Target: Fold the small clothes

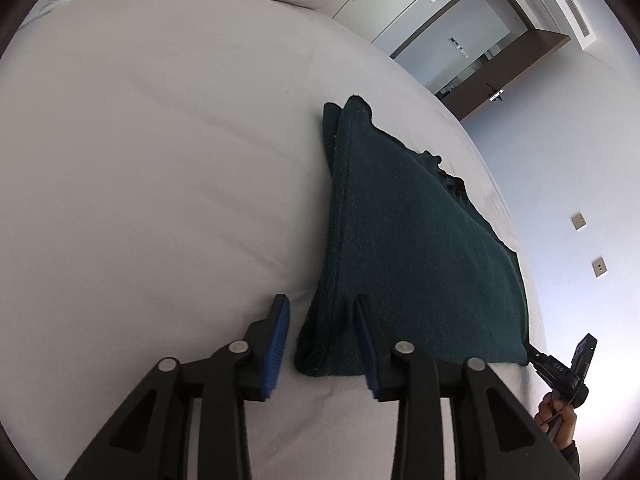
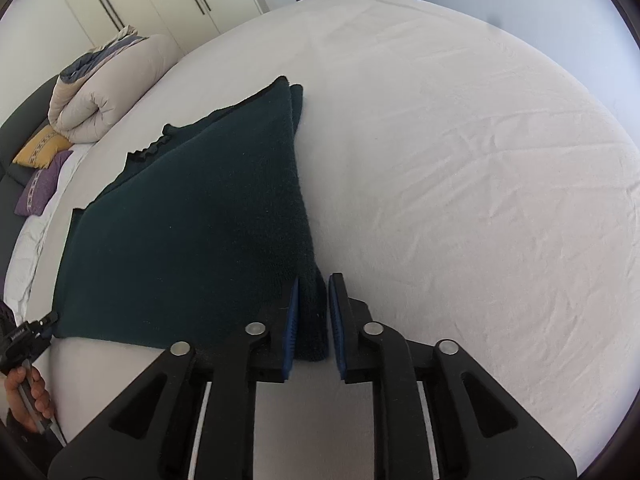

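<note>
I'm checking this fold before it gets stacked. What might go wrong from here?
The left hand-held gripper stands open around one near corner of the dark green cloth, and the right hand-held gripper has its pads beside the other. Pulling back carelessly may drag a corner and undo the fold. The far layers already sit offset, so the stack may look uneven.

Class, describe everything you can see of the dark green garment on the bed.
The dark green garment looks like thick, fuzzy knit or fleece. It lies folded in layers on the white bed sheet, with a stitched hem along one long edge and a ruffled edge at its far side. Its near corners sit between the fingers of the left gripper and the right gripper, both with jaws apart. In the right wrist view one blue pad seems to touch the cloth.
</note>
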Tool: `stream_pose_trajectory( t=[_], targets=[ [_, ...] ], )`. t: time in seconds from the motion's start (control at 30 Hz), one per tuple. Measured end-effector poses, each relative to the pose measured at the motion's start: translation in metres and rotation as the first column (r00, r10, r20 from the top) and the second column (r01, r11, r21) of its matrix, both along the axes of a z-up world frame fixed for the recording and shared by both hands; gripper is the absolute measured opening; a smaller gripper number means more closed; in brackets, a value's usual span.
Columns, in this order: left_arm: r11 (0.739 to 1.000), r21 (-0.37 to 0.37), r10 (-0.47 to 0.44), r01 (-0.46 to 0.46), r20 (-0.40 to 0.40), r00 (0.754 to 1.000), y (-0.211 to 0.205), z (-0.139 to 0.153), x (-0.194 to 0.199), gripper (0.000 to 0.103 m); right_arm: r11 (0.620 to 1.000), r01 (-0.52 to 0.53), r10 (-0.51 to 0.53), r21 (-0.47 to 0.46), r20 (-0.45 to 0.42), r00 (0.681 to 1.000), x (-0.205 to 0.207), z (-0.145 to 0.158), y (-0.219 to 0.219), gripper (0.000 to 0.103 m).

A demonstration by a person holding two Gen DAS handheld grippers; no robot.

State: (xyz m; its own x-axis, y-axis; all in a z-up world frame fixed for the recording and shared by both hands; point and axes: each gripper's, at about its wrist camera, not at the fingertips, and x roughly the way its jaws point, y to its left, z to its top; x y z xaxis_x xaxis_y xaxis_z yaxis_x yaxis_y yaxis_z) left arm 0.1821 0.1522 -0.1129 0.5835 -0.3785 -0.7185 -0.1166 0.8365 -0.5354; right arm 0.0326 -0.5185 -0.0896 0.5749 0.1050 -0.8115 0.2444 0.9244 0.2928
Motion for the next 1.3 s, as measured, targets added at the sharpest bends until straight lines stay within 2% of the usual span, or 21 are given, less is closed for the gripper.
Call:
stream_pose_trajectory(
  t=[0.03, 0.1, 0.17, 0.27, 0.33, 0.37, 0.47, 0.53, 0.57, 0.6, 0.63, 0.67, 0.73, 0.8, 0.87, 0.93, 1.03, 1.1, 1.17, 1.27, 1.3],
  targets=[
    [0.999, 0.028, 0.018, -0.018, 0.016, 1.000, 0.002, 0.010, -0.006, 0.051, 0.999, 0.026, -0.027, 0.035, 0.013, 1.000, -0.005, 0.005, -0.006, 0.024],
    [0.995, 0.100, 0.019, -0.027, 0.078, 0.997, 0.000, 0.033, -0.013, 0.052, 0.993, 0.094, -0.099, 0.071, 0.076, 0.992, -0.020, 0.020, -0.017, 0.030],
    [0.982, 0.189, -0.036, 0.011, 0.127, 0.991, -0.016, 0.056, -0.010, 0.052, 0.983, 0.143, -0.159, 0.113, 0.147, 0.976, -0.031, 0.036, -0.023, 0.057],
    [0.959, 0.256, -0.163, 0.120, 0.155, 0.974, -0.057, 0.073, 0.007, 0.052, 0.960, 0.045, -0.105, 0.276, 0.207, 0.973, -0.021, 0.051, -0.007, 0.057],
    [0.944, 0.276, -0.224, 0.178, 0.143, 0.964, -0.091, 0.070, 0.023, 0.054, 0.932, -0.056, -0.025, 0.358, 0.216, 0.976, 0.000, 0.052, 0.024, 0.057],
    [0.941, 0.276, -0.243, 0.199, 0.137, 0.960, -0.106, 0.064, 0.030, 0.054, 0.906, -0.104, 0.014, 0.411, 0.217, 0.976, 0.012, 0.047, 0.041, 0.057],
    [0.921, 0.307, -0.276, 0.239, 0.081, 0.958, -0.143, 0.039, 0.051, 0.054, 0.806, -0.151, 0.061, 0.573, 0.173, 0.983, 0.043, 0.019, 0.086, 0.056],
    [0.906, 0.343, -0.271, 0.248, 0.021, 0.962, -0.153, 0.018, 0.057, 0.054, 0.751, -0.170, 0.107, 0.638, 0.136, 0.985, 0.058, -0.005, 0.114, 0.056],
    [0.899, 0.360, -0.270, 0.252, 0.001, 0.963, -0.153, 0.008, 0.057, 0.054, 0.732, -0.171, 0.133, 0.659, 0.108, 0.985, 0.064, -0.018, 0.126, 0.056],
    [0.896, 0.371, -0.274, 0.245, 0.026, 0.961, -0.152, 0.006, 0.052, 0.054, 0.727, -0.157, 0.146, 0.668, 0.073, 0.987, 0.065, -0.031, 0.134, 0.056],
    [0.886, 0.394, -0.281, 0.246, 0.033, 0.959, -0.151, 0.006, 0.048, 0.054, 0.736, -0.140, 0.146, 0.663, 0.047, 0.988, 0.066, -0.042, 0.138, 0.050],
    [0.873, 0.418, -0.289, 0.251, 0.031, 0.957, -0.150, 0.006, 0.042, 0.054, 0.750, -0.137, 0.138, 0.647, 0.049, 0.989, 0.064, -0.047, 0.138, 0.034],
    [0.866, 0.432, -0.291, 0.250, 0.031, 0.956, -0.143, 0.006, 0.034, 0.055, 0.750, -0.126, 0.119, 0.650, 0.055, 0.991, 0.060, -0.053, 0.125, 0.025],
    [0.878, 0.411, -0.284, 0.245, 0.034, 0.958, -0.132, 0.005, 0.030, 0.054, 0.751, -0.074, 0.045, 0.656, 0.061, 0.997, 0.053, -0.055, 0.099, 0.024],
    [0.892, 0.390, -0.264, 0.229, 0.040, 0.964, -0.120, 0.007, 0.025, 0.053, 0.779, -0.023, -0.027, 0.627, 0.070, 0.997, 0.047, -0.053, 0.068, 0.024],
    [0.899, 0.381, -0.249, 0.215, 0.041, 0.968, -0.110, 0.007, 0.021, 0.048, 0.784, 0.027, -0.094, 0.621, 0.076, 0.993, 0.036, -0.052, 0.036, 0.023],
    [0.910, 0.366, -0.227, 0.195, 0.045, 0.973, -0.100, 0.009, 0.014, 0.044, 0.811, 0.129, -0.220, 0.571, 0.094, 0.971, 0.013, -0.045, -0.008, 0.023],
    [0.918, 0.349, -0.217, 0.187, 0.047, 0.975, -0.091, 0.013, 0.006, 0.044, 0.798, 0.177, -0.280, 0.576, 0.095, 0.955, 0.000, -0.040, -0.031, 0.023],
    [0.918, 0.359, -0.195, 0.166, 0.047, 0.980, -0.083, 0.019, -0.002, 0.044, 0.829, 0.250, -0.342, 0.500, 0.098, 0.935, -0.012, -0.026, -0.043, 0.027],
    [0.917, 0.385, -0.145, 0.105, 0.078, 0.986, -0.076, 0.037, -0.004, 0.048, 0.838, 0.229, -0.346, 0.496, 0.158, 0.925, -0.014, -0.003, -0.043, 0.027],
    [0.917, 0.388, -0.145, 0.095, 0.103, 0.984, -0.075, 0.045, -0.003, 0.052, 0.851, 0.205, -0.326, 0.484, 0.181, 0.928, -0.007, 0.006, -0.035, 0.027]
  ],
)
